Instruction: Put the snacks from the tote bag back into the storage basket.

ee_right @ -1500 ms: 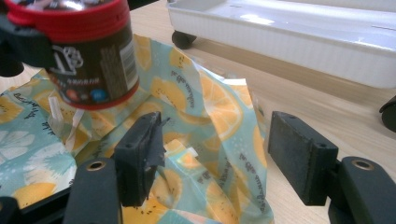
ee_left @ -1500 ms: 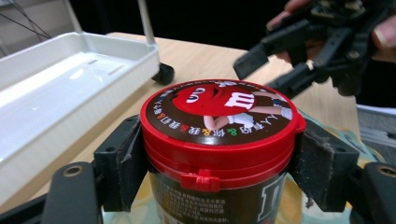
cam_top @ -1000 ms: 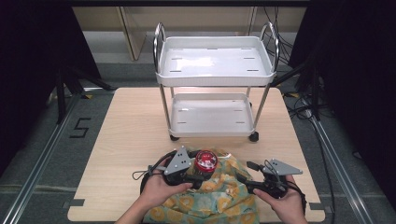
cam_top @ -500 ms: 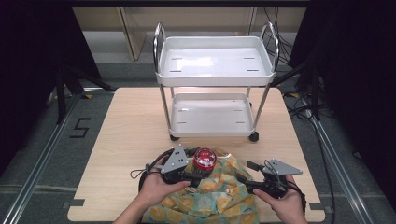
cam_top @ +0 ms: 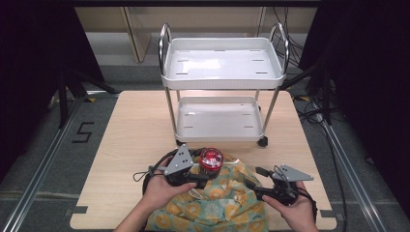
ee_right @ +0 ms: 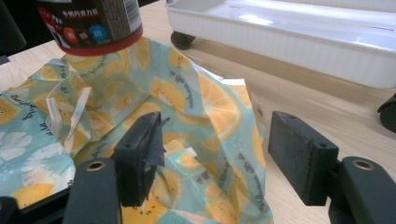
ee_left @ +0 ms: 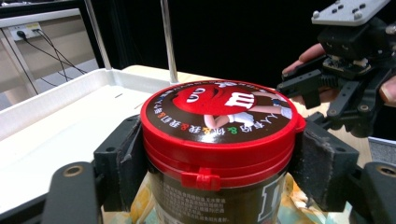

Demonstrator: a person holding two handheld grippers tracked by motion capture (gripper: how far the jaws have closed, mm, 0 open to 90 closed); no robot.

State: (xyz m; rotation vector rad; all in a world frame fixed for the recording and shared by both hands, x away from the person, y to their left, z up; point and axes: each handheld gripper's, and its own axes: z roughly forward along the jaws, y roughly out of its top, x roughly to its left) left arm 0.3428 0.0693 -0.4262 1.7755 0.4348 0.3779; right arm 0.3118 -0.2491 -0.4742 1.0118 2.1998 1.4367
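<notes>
The jar (ee_left: 219, 144), with its red lid and dark label, sits clamped between the two black jaws of the left gripper (cam_top: 207, 175), which press against it just under the lid on both sides. In the right gripper view the jar's (ee_right: 88, 23) red base hangs clear above the bag (ee_right: 154, 116), so it is lifted off the table (cam_top: 130, 130) rather than resting on it. The bag, a thin crumpled one printed with orange slices on pale green, lies below and between the two grippers at the near edge of the table. The right gripper (ee_right: 212, 158) has its jaws spread wide with nothing gripped; a fold of the bag lies between them, close to one pad, though I cannot tell whether it touches. Beyond the left gripper's fingertips stands a white cart (cam_top: 222, 72) with two trays, its lower tray (ee_left: 56, 126) just behind the jar. The person's right hand (cam_top: 290, 210) holds its gripper well to the side of the jar.
</notes>
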